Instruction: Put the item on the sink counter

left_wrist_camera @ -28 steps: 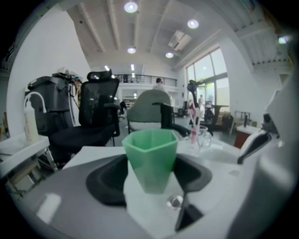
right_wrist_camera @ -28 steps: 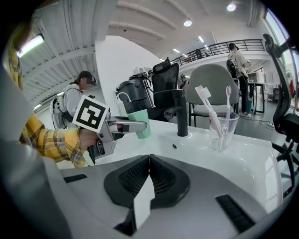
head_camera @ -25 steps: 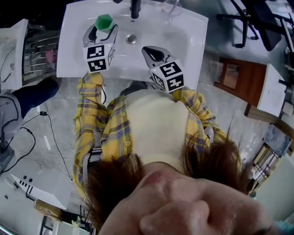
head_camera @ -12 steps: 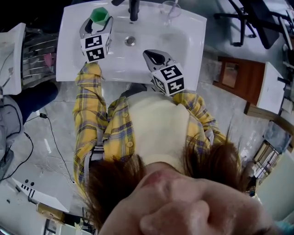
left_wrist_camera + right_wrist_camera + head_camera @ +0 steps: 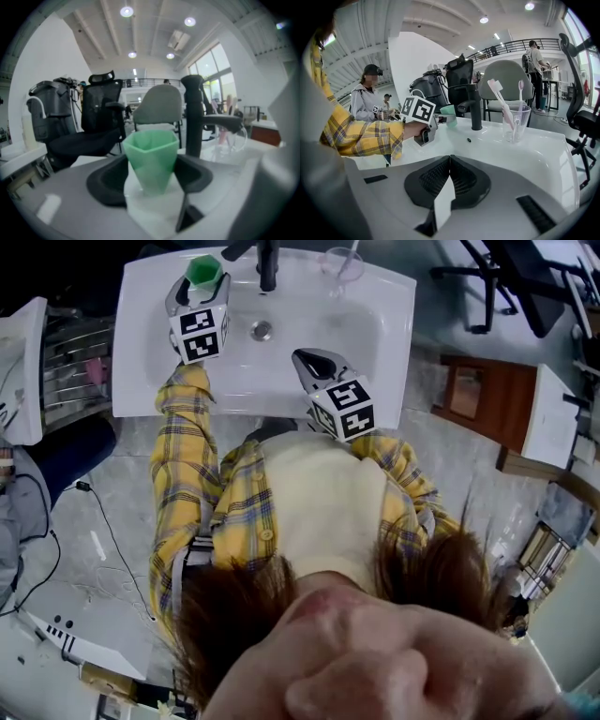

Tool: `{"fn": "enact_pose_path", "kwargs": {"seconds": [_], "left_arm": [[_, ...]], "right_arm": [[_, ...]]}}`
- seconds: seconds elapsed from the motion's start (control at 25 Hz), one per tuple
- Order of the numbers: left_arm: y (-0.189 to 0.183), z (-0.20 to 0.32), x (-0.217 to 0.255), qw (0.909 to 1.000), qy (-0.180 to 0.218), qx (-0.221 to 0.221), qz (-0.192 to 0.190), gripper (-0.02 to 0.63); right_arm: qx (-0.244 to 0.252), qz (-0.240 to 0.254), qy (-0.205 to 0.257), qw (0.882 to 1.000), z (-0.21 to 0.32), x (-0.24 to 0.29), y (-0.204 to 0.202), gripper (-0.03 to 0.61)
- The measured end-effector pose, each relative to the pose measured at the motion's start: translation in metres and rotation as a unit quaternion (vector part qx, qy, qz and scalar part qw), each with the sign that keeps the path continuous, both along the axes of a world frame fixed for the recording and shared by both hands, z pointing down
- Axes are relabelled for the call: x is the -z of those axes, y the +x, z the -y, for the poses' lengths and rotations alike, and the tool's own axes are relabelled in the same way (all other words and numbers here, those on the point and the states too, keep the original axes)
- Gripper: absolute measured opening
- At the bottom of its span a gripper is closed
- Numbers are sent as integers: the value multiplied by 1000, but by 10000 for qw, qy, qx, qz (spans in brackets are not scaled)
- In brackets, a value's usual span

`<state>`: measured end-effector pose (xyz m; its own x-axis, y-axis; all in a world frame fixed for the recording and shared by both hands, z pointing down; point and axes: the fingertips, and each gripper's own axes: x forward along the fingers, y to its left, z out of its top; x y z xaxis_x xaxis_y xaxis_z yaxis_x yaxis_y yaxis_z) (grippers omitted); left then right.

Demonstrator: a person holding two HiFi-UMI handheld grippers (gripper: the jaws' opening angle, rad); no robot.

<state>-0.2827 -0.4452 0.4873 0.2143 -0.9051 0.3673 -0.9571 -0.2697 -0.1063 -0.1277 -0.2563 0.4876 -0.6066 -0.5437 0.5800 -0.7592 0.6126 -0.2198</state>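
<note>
The left tongs (image 5: 204, 283) grip the green faceted plastic cup (image 5: 152, 157) upright over the white sink surface (image 5: 148, 306), upper left; lower it flat, clear of the black faucet (image 5: 269, 263), before releasing; right tongs (image 5: 449, 180) closed, empty

The back ledge of the sink counter (image 5: 141, 352) is the tight part for me: the black faucet (image 5: 268, 259) stands mid-ledge, just right of my left gripper (image 5: 201, 284) clamped on the green cup (image 5: 204, 268), and the glass of toothbrushes (image 5: 339, 261) stands farther right. The bowl around the drain (image 5: 262, 330) lies open. My closed right gripper (image 5: 311, 358) hangs over its near right side, and the counter's left rim gives me bare room.
</note>
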Motion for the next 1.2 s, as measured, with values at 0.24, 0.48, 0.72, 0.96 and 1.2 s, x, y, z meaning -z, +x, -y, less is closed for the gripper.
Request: {"fn": "enact_pose_path", "kwargs": {"seconds": [0.24, 0.48, 0.72, 0.96, 1.2], "left_arm": [[-2, 12, -5, 10000, 27, 87, -33, 305], [-5, 19, -12, 9997, 17, 247, -2, 305], [-4, 22, -11, 9996, 82, 259, -6, 307], [-5, 23, -10, 9997, 65, 245, -5, 308], [-5, 26, -14, 9995, 24, 314, -67, 308]], "right_arm": [[-76, -64, -10, 10000, 0, 0, 4, 14], [-117, -95, -33, 9999, -2, -2, 7, 14], [-164, -107, -35, 9998, -2, -1, 10, 14], [-211, -113, -7, 9997, -4, 1, 11, 14], [-260, -135, 15, 9996, -6, 1, 14, 14]]}}
